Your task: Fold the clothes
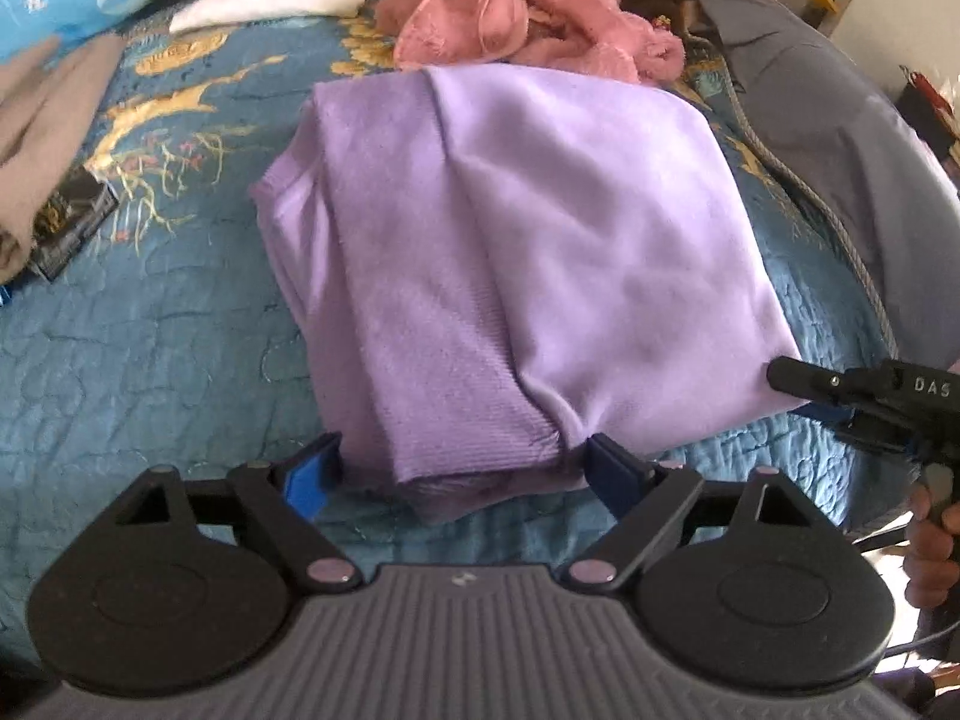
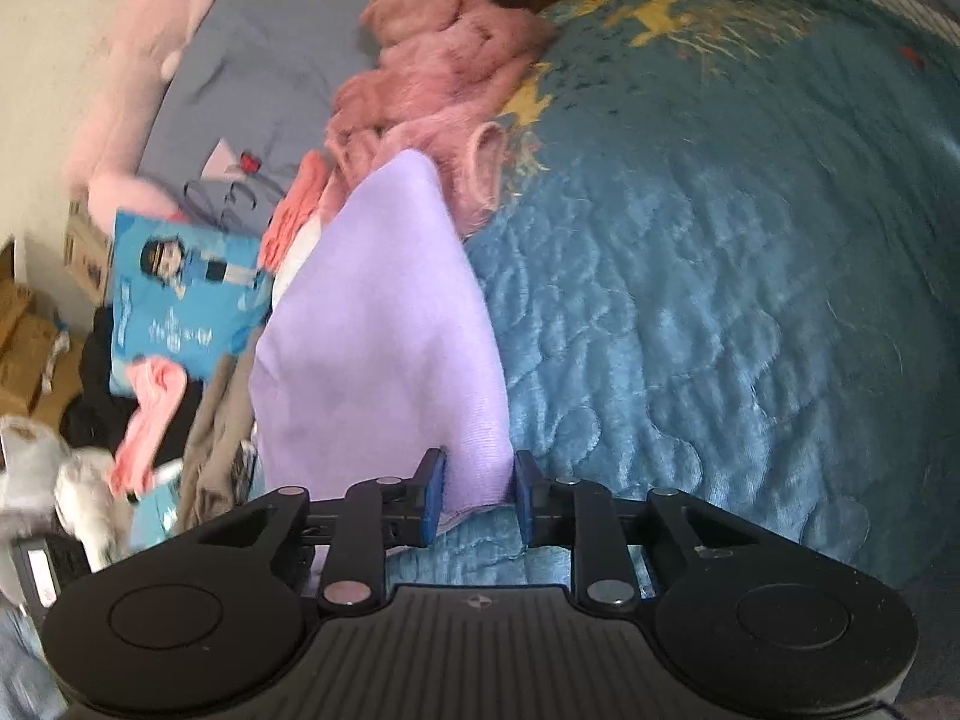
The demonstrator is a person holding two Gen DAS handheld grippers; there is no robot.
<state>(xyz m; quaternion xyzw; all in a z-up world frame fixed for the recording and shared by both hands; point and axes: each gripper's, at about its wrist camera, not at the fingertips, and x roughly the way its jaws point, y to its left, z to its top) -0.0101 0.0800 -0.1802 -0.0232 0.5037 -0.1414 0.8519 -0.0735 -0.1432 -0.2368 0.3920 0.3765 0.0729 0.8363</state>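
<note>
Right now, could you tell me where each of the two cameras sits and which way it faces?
Left wrist: on the left gripper, looking along the bed across the folded lilac garment toward the pink clothes; its open fingers straddle the near hem, and the right gripper and a hand show at right.
Right wrist: on the right gripper, facing sideways across the blue quilt; its fingers flank the garment's corner.
Shared: garment, quilt, pink clothes.

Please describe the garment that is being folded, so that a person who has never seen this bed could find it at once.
On the blue quilted bedspread with golden embroidery, look at the middle, nearest both grippers. There lies the lilac sweatshirt, folded into a thick, roughly square bundle with a ribbed hem toward the left gripper. Unlike the crumpled fuzzy pink garment behind it, it is smooth, plain and pale purple.
</note>
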